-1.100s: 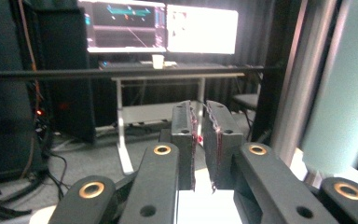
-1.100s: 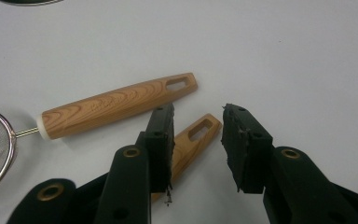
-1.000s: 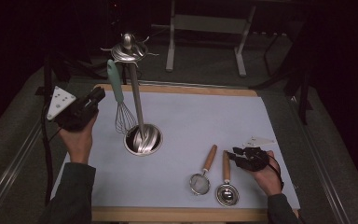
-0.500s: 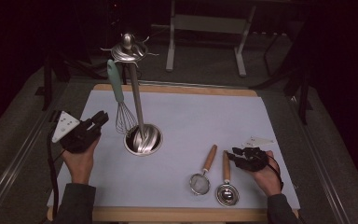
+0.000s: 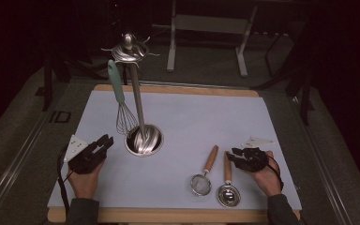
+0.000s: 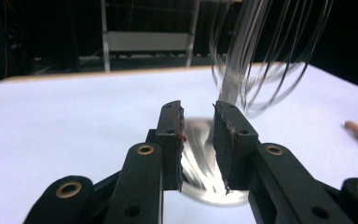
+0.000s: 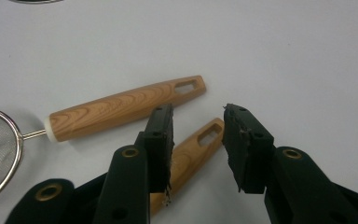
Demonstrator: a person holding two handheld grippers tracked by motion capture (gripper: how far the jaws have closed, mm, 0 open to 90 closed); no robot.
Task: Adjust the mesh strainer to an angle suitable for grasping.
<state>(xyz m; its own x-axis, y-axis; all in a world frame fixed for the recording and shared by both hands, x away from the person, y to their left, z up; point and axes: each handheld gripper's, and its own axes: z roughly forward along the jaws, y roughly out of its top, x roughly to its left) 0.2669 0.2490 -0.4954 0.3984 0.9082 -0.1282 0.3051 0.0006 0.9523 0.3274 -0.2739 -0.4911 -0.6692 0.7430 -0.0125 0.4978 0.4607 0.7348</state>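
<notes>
High view, lower frame: left gripper (image 5: 104, 140), jaws just opening, empty by stand (image 5: 143, 140); right gripper (image 5: 235, 153) spread over spoon handle (image 5: 228, 167).

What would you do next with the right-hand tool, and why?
Probably ease the right gripper forward and close on the wooden handle under its open fingers. The whisk already hangs on the rack, while the strainer and this utensil lie on the mat.

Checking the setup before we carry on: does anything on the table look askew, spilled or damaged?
Nothing stands out. The whisk hangs from the stand, which is upright. The strainer and the ladle lie flat, side by side, on the mat. No spill or damage shows.
</notes>
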